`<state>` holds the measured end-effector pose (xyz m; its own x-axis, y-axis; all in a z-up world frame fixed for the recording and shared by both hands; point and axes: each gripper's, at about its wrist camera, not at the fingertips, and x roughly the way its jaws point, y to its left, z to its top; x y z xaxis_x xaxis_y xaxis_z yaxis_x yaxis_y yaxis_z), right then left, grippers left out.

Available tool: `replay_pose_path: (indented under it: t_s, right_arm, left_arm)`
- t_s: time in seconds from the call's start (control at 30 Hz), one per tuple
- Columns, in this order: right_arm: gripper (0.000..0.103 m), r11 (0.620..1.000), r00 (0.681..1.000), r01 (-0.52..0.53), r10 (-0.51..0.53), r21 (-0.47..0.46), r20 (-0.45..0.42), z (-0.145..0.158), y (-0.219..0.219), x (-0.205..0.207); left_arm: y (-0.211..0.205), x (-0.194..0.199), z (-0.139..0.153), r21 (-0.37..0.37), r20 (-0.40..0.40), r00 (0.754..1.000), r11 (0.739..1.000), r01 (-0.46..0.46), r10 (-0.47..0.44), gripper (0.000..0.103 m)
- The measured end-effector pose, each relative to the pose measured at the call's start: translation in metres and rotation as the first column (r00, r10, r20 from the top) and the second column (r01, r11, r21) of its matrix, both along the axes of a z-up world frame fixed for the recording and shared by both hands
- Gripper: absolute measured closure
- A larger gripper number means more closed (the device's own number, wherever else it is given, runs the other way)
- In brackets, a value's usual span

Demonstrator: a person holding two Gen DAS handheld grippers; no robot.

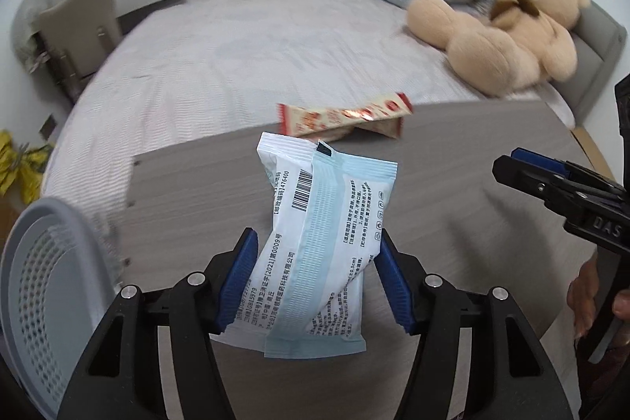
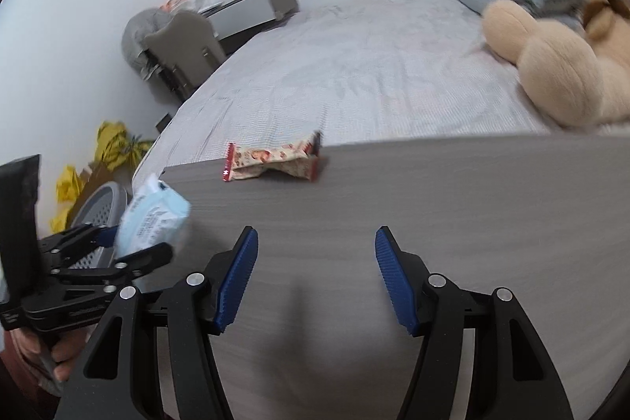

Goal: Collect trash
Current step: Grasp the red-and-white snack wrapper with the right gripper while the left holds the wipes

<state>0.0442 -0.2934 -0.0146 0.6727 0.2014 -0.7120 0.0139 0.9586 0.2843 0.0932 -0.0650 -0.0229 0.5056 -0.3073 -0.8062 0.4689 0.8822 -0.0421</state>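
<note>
Item one: my left gripper (image 1: 315,274) clamps a white-and-blue wipes packet (image 1: 321,247), held above the grey table (image 1: 472,223). Item two: my right gripper (image 2: 317,274) hangs wide, nothing between its pads. Item three: a red-patterned wrapper (image 2: 271,160) lies at the table's far edge. Item four: a grey perforated bin (image 1: 43,286) beside my left gripper.

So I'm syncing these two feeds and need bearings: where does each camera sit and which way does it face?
Left wrist: on the left gripper, facing over the grey table toward the bed; its fingers clamp a blue-white packet.
Right wrist: on the right gripper, same heading; fingers open, nothing between them.
Shared: the red-patterned wrapper at the table's far edge, teddy bear, grey basket, and each other's gripper.
</note>
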Motion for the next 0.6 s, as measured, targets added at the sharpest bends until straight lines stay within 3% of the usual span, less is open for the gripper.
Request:
replay_pose_path:
  t_s: [0.1, 0.3, 0.47, 0.6]
  right_arm:
    - [0.043, 0.992, 0.993, -0.115, 0.116, -0.056, 0.017, 0.014, 0.007, 0.031]
    - [0.043, 0.939, 0.948, -0.315, 0.317, -0.135, -0.011, 0.025, 0.03, 0.082]
    - [0.043, 0.839, 0.872, -0.489, 0.479, -0.238, -0.101, 0.013, 0.059, 0.114]
    - [0.043, 0.795, 0.839, -0.544, 0.518, -0.268, -0.166, -0.002, 0.067, 0.135]
  left_arm:
    - [0.02, -0.002, 0.016, -0.003, 0.049, 0.993, 0.995, -0.104, 0.104, 0.044]
    - [0.051, -0.004, 0.038, 0.052, 0.169, 0.935, 0.945, -0.324, 0.311, 0.044]
    - [0.067, -0.004, 0.042, 0.032, 0.149, 0.915, 0.923, -0.382, 0.374, 0.044]
    - [0.073, -0.005, 0.041, 0.018, 0.134, 0.906, 0.913, -0.407, 0.401, 0.044]
